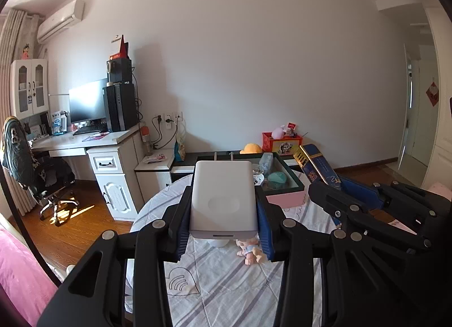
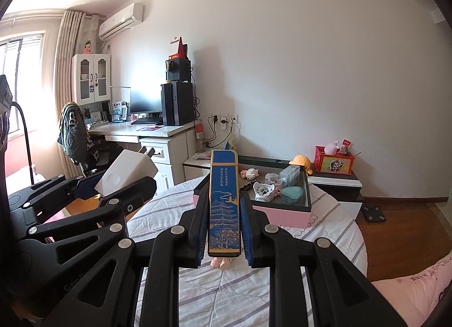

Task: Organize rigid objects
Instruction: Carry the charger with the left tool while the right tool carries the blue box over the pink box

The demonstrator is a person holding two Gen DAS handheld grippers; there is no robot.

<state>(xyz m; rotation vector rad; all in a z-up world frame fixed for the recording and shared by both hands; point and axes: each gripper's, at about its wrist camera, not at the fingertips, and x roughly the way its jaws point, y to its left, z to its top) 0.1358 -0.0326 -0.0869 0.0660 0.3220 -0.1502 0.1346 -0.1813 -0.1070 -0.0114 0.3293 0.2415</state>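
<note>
left gripper [image 1: 223, 214] clamped on white charger [image 1: 223, 200] | right gripper [image 2: 224, 231] clamped on blue box [image 2: 224, 202] | both held above striped table [image 2: 226, 293] | pink tray [image 2: 282, 215] beyond

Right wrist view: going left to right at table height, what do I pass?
Left gripper holding the white charger → right gripper holding the blue box → white figurine in the pink tray → teal case.
</note>
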